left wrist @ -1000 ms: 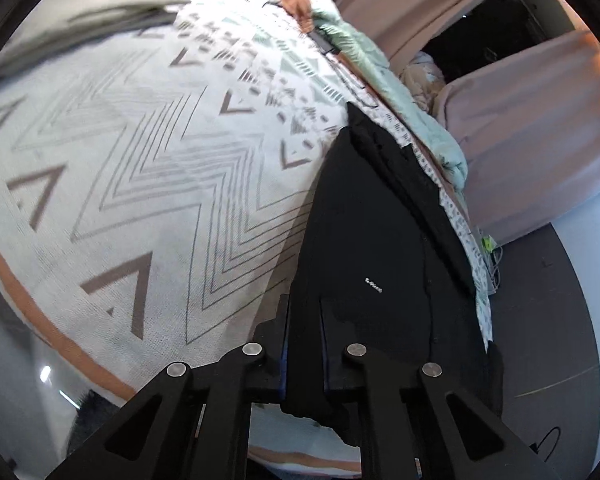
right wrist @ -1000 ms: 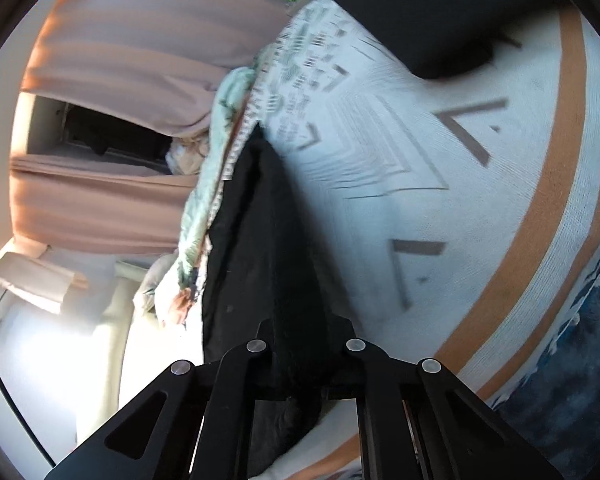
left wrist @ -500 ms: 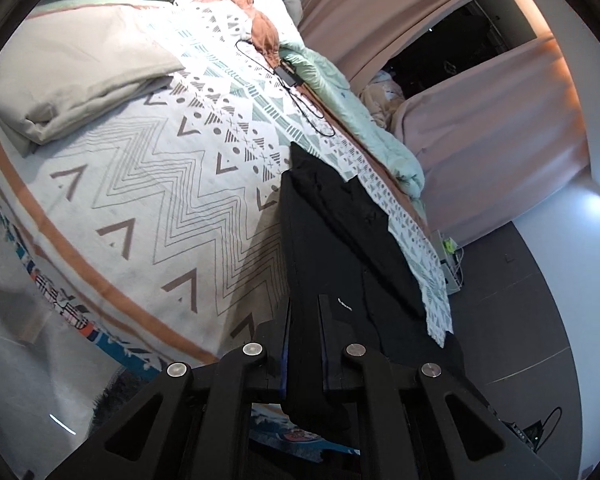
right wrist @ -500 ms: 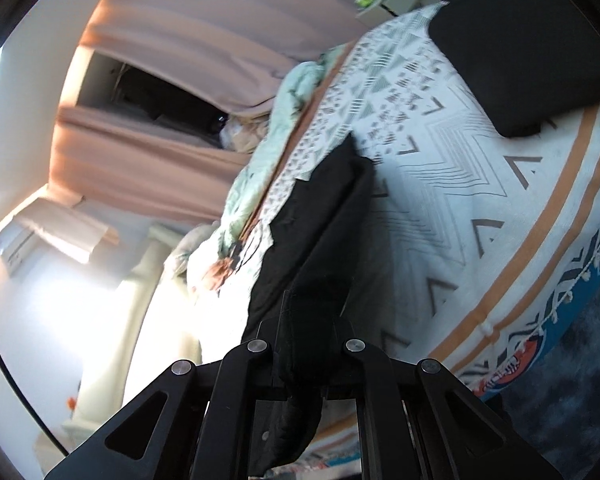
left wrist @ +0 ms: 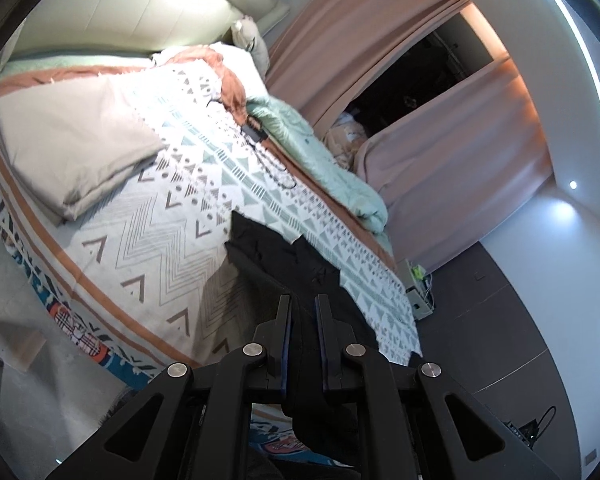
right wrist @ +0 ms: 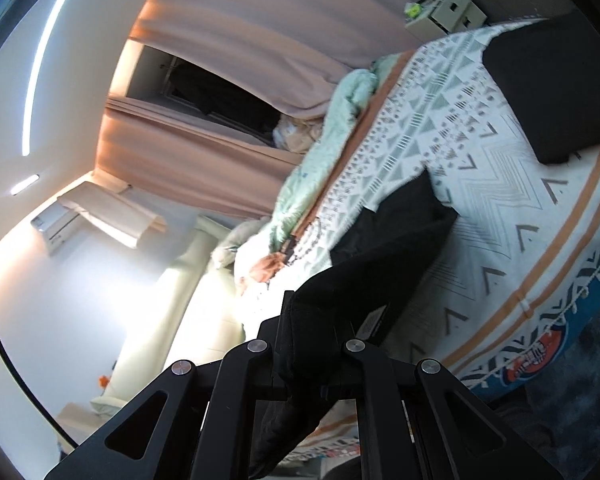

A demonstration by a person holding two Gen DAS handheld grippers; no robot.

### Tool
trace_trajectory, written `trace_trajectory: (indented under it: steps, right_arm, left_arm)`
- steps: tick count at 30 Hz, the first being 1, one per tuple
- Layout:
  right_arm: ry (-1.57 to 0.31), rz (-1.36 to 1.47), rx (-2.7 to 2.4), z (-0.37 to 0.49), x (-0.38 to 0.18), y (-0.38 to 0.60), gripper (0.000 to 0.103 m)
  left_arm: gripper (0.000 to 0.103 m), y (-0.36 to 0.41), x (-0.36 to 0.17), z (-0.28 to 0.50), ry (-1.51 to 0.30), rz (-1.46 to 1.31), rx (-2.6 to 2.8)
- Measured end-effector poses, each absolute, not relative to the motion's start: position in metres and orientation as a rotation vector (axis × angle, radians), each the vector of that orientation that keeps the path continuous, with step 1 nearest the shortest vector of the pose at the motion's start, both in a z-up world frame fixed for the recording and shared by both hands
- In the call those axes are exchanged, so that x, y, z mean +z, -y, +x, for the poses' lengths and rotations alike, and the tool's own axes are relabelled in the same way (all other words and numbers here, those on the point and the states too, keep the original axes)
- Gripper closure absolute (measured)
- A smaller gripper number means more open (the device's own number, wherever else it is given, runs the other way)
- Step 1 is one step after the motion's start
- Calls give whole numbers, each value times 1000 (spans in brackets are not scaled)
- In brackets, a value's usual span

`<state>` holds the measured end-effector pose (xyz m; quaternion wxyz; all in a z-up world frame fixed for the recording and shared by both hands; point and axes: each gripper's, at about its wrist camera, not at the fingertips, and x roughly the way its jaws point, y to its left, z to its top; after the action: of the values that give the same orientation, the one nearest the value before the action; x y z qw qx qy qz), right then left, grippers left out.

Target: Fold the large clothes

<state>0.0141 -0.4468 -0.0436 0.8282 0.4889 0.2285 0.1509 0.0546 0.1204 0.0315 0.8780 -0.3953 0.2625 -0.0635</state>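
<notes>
Above the patterned bedspread (left wrist: 160,240), black garment (left wrist: 284,260) lifted at one end, far end resting on the bed, left gripper (left wrist: 303,312) pinching its edge, right gripper (right wrist: 312,320) clamped on another edge, folded beige cloth (left wrist: 72,140) well apart.

Right gripper (right wrist: 304,304) fingertips buried in the black garment (right wrist: 384,248), small white label (right wrist: 370,325) on it unreadable, second dark item (right wrist: 552,92) clipped by frame edge, garment's lower end (left wrist: 324,428) hidden behind left gripper (left wrist: 302,304).
</notes>
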Motion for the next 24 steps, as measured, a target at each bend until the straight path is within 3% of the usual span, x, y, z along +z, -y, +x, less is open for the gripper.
trace_trajectory:
  steps: [10, 24]
  right_arm:
    - [-466, 1058, 332, 28, -33, 450, 94]
    - [-476, 1058, 307, 114, -29, 453, 94]
  left_arm:
    - [93, -126, 50, 71, -505, -839, -158]
    - [93, -125, 69, 151, -461, -830, -138]
